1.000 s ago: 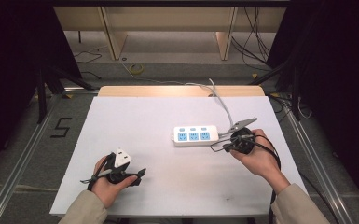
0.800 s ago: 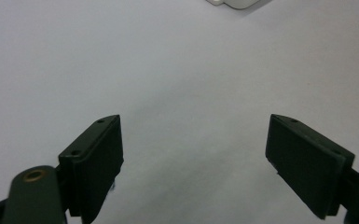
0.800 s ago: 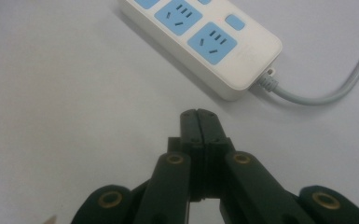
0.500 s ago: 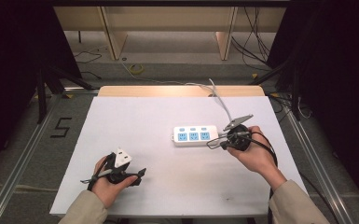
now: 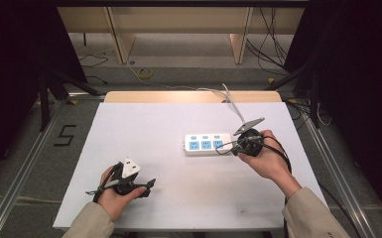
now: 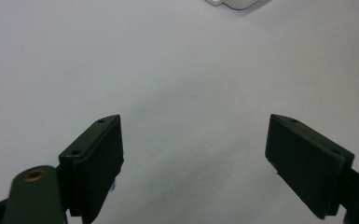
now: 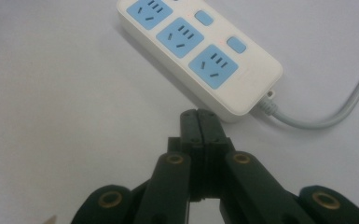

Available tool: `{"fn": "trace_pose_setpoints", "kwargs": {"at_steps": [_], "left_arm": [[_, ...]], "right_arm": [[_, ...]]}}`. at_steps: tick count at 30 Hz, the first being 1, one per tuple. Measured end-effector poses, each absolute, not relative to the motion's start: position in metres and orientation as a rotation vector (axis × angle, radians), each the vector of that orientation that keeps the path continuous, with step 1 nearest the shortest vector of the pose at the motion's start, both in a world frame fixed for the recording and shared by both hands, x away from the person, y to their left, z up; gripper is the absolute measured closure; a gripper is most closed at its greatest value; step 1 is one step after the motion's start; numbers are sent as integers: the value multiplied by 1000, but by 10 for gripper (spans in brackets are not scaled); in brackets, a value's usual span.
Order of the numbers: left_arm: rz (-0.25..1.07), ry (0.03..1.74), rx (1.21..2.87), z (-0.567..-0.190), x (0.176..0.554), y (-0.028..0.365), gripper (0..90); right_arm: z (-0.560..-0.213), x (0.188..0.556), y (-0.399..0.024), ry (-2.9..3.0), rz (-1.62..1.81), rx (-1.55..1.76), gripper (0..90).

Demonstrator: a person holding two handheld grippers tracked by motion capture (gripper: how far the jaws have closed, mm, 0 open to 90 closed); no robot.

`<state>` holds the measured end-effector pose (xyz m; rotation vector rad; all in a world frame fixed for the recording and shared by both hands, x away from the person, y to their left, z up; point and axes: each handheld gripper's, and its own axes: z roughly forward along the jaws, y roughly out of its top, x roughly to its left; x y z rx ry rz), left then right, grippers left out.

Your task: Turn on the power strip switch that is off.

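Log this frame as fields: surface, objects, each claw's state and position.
surface: white table
objects: white power strip with three blue sockets; grey cord off its end
left claw: open, empty, near the table's front left
right claw: shut, empty, tips by the strip's cord end
contact: cannot tell if the right claw touches the strip

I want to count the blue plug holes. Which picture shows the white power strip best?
The right gripper view: the power strip is close, with three blue sockets clear. The high view shows it whole but small; the left gripper view catches just a corner.
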<state>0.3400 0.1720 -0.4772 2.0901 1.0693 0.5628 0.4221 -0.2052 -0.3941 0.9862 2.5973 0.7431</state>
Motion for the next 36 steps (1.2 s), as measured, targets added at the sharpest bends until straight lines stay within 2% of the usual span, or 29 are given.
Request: {"fn": "trace_pose_setpoints", "kwargs": {"at_steps": [36], "left_arm": [[563,1063,2086,-477,340,171,191]], "right_arm": [[-391,445,-175,2625,733,960,900]]}}
